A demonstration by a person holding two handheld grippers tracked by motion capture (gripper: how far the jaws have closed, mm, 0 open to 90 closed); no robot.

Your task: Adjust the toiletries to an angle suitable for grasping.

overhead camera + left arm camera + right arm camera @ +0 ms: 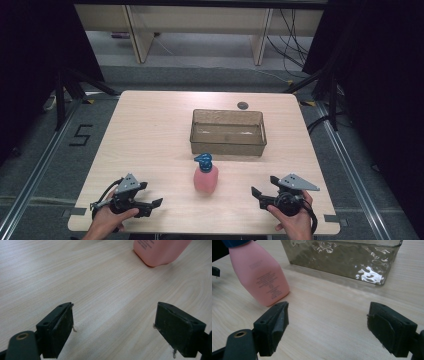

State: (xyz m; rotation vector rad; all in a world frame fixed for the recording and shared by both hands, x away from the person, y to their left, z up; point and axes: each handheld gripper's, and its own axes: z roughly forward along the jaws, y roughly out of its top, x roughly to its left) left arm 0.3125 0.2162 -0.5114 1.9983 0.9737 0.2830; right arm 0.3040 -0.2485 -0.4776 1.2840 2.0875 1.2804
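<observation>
Pink bottle [205, 178], blue pump cap, upright, printed label

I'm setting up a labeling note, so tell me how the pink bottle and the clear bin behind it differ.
The pink bottle is opaque and upright, capped by a blue pump; the clear bin is see-through, open-topped and looks empty. The bottle is narrow and taller than it is wide, while the bin is low, long and rectangular with rippled walls. The bottle stands nearer the person, between the two grippers; the bin sits farther back. Both rest on the wooden table, untouched.
</observation>
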